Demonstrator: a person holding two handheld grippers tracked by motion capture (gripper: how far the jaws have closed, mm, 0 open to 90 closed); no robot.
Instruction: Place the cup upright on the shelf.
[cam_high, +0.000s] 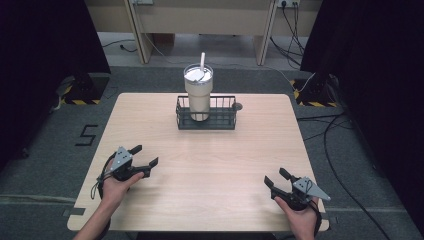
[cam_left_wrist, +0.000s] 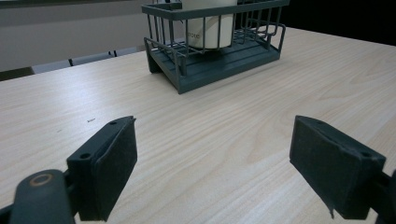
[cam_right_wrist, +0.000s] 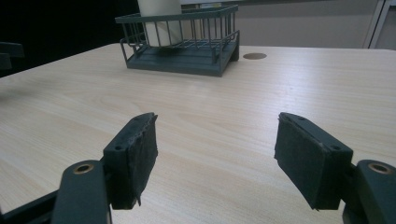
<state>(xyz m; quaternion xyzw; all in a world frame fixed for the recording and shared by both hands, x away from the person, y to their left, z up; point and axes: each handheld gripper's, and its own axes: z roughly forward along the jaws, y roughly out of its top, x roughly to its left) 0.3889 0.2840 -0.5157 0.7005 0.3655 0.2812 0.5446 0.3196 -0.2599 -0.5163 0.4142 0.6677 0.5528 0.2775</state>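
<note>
One cream tumbler (cam_high: 198, 95) with one straw (cam_high: 202, 61), standing in one dark wire basket (cam_high: 206, 120) at upper centre, two grippers, left gripper (cam_high: 146, 158) lower left, right gripper (cam_high: 274, 180) lower right, both jaws wide apart, holding nothing

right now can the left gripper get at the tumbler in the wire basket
Probably yes: the left gripper is open, with bare table between it and the tumbler, which rises above the basket.

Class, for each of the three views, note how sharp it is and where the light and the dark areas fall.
High view: soft but evenly lit, table bright, black at both sides. Left gripper view: jaws and wire basket fairly sharp, tumbler cut off at the top. Right gripper view: pale sheen on the wood, darkness at the upper left.
</note>
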